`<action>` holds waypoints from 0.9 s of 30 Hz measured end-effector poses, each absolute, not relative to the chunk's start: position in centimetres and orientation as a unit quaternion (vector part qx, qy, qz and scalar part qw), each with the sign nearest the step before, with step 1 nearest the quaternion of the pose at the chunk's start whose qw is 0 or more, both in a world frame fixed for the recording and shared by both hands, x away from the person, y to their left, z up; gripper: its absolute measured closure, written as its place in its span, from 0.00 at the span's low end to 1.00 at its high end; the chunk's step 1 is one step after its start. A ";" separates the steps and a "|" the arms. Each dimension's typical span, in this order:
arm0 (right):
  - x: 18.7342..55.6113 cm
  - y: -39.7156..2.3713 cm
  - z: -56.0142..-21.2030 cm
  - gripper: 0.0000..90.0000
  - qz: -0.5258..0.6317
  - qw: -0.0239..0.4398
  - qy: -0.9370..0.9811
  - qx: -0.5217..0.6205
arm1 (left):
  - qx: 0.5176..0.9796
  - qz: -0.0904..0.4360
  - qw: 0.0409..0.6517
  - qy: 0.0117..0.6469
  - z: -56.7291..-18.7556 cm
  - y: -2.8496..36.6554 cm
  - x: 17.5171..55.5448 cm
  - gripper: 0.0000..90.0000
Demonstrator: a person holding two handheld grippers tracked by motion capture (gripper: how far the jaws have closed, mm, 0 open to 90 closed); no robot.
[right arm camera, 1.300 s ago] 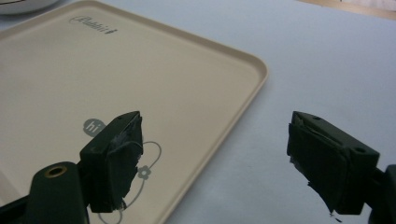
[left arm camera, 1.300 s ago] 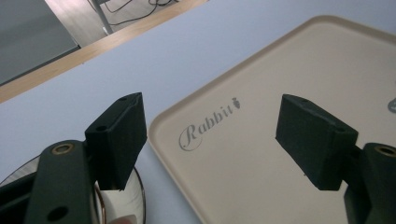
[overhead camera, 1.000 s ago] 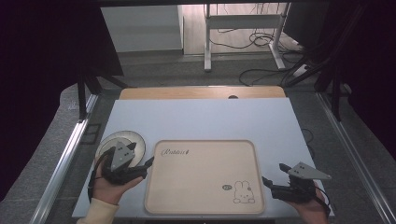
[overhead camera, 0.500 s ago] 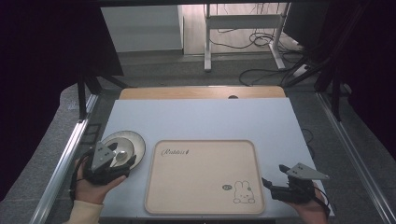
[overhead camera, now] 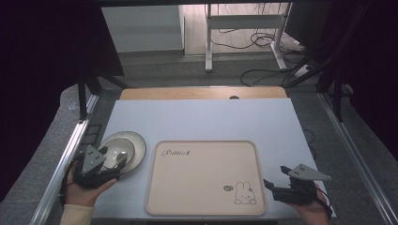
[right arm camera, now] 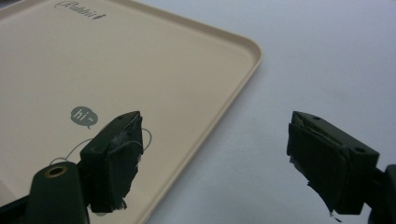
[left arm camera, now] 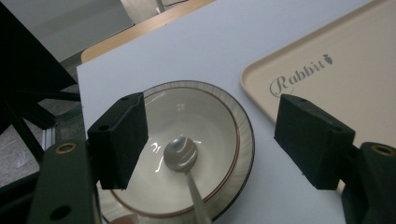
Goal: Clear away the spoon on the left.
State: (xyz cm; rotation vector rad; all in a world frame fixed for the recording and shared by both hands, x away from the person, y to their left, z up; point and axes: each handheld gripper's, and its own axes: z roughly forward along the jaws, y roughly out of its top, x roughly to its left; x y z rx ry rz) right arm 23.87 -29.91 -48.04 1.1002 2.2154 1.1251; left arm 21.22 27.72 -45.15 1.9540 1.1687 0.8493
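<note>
Between my left tongs' spread jaws, a spoon is lying in a shallow bowl.

I am holding the left tongs (left arm camera: 210, 140) wide apart over the bowl (left arm camera: 219, 112), one jaw above its inner wall, the other past its rim, probably lining up on the spoon (left arm camera: 181, 154), whose handle is pointing back toward me. My right tongs (right arm camera: 215, 158), also gaping and gripping nothing, are straddling the near corner edge of the beige rabbit tray (right arm camera: 154, 56), lying bare just beside the bowl on the white table (overhead camera: 211, 117), likely waiting to receive something.
</note>
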 end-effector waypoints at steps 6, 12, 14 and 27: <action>23.8 -30.0 -48.2 0.22 0.399 0.209 0.799 0.397 | 0.754 0.318 0.350 0.456 -45.9 29.0 20.4 0.30; 23.8 -29.9 -48.2 0.22 0.396 0.208 0.802 0.395 | 0.757 0.312 0.348 0.456 -46.9 30.0 19.5 0.30; 23.8 -29.9 -48.2 0.22 0.396 0.210 0.800 0.397 | 0.759 0.308 0.349 0.454 -47.2 30.4 19.0 0.30; 23.7 -29.9 -48.1 0.23 0.400 0.218 0.798 0.394 | 0.770 0.298 0.338 0.452 -48.8 31.1 18.5 0.33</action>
